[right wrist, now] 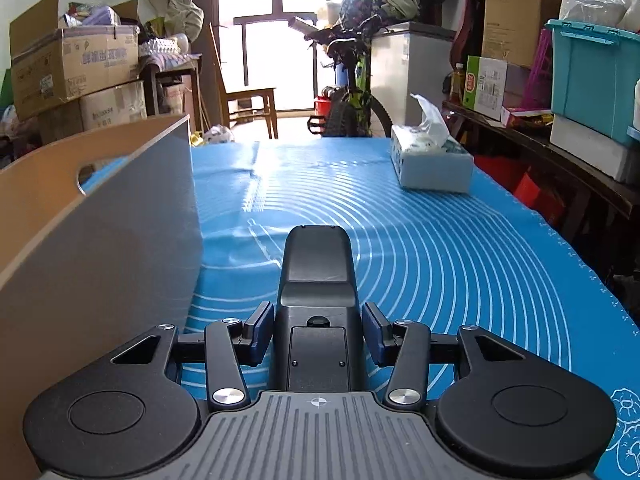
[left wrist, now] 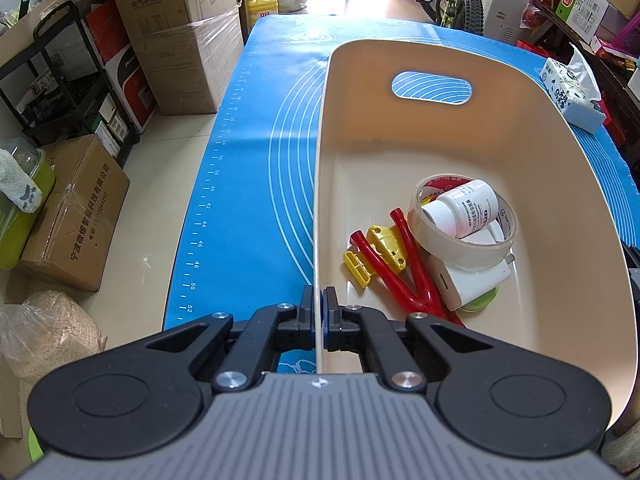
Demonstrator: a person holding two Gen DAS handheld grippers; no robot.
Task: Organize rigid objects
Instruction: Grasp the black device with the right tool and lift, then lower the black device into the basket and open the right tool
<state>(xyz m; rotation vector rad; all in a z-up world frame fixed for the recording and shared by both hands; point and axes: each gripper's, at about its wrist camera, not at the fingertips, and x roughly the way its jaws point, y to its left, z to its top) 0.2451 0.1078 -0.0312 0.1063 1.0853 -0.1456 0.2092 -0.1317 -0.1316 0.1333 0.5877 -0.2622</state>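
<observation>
A: Left tool [left wrist: 319, 312]?
B: Clamped on the near left wall of the cream bin [left wrist: 560, 216], on the blue mat [left wrist: 248, 184] over the worktop.
A: Inside the bin?
B: Near end, left to right: yellow clip [left wrist: 374, 254], red slingshot [left wrist: 404, 264], tape roll [left wrist: 464, 220] ringing a white bottle [left wrist: 466, 208], white charger [left wrist: 468, 280] beneath.
A: Right tool [right wrist: 319, 332]?
B: Spread wide around a black remote [right wrist: 316, 280], pads [right wrist: 376, 330] not touching; right of the bin. Tissue box [right wrist: 432, 160] far right.

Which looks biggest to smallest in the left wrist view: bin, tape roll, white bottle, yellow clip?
1. bin
2. tape roll
3. white bottle
4. yellow clip

Bottle and clip look close in size; that order is unsure.
</observation>
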